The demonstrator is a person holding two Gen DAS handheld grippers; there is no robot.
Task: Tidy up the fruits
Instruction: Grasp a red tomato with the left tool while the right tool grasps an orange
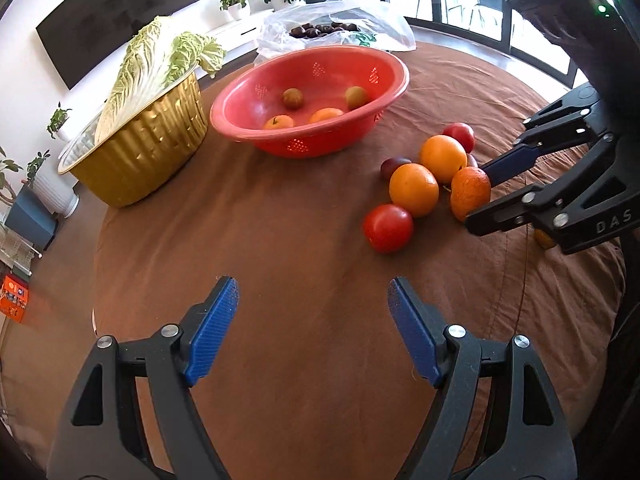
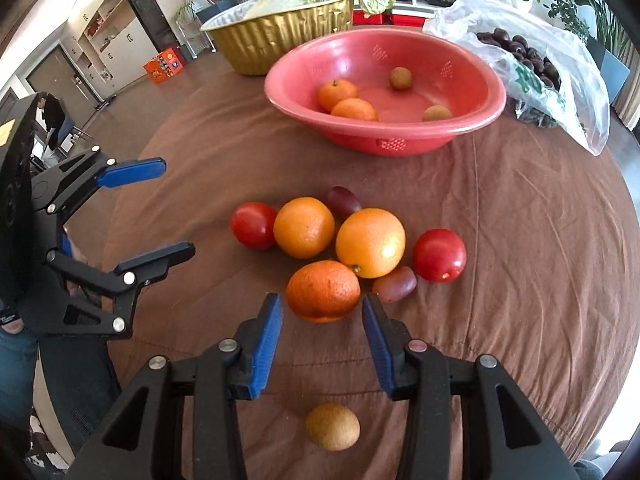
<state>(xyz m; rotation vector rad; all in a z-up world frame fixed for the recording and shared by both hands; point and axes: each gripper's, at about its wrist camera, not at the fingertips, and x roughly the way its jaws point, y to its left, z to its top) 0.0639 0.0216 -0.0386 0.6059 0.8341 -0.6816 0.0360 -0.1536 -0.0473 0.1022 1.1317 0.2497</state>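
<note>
Filling both views from rim to rim: round bench (image 1: 280, 240) under a creased brown cloth. At 10 o'clock on it in the left wrist view, gold foil tray (image 1: 140, 160), with a napa cabbage (image 1: 140, 68) leaning out over its rim. At 12 o'clock, red basin (image 1: 312, 136), holding two mandarins (image 2: 338, 94) (image 2: 354, 110) and two small brownish fruits (image 2: 401, 78) (image 2: 437, 113). Behind the basin, toward 1 o'clock, clear plastic bag (image 1: 360, 12) lying open around a heap of dark round fruit (image 1: 316, 30).

Left tool (image 1: 312, 284) hovering at 6 o'clock of the bench, jaws wide, nothing between them, only bare cloth. Right tool (image 2: 321, 298) pointing down at the loose pile, jaws narrow, one blue pad at 9 o'clock and one at 3 o'clock of a dark rough-skinned orange (image 2: 320, 280), pads just beside its skin, no squeeze visible.

Loose pile near mid-bench, at 6 o'clock of the basin and well apart from it: two bright oranges (image 2: 304, 227) (image 2: 370, 242) touching side by side, at 12 o'clock of the dark orange. Red tomato (image 2: 253, 225) at 9 o'clock of the pile, another (image 2: 440, 255) at 3 o'clock. Two small purple fruits, one (image 2: 344, 198) at 12 o'clock behind the oranges, one (image 2: 394, 284) tucked between the dark orange and the right-hand tomato. Alone at 6 o'clock, under the right tool, a small brown fruit (image 2: 333, 426).
</note>
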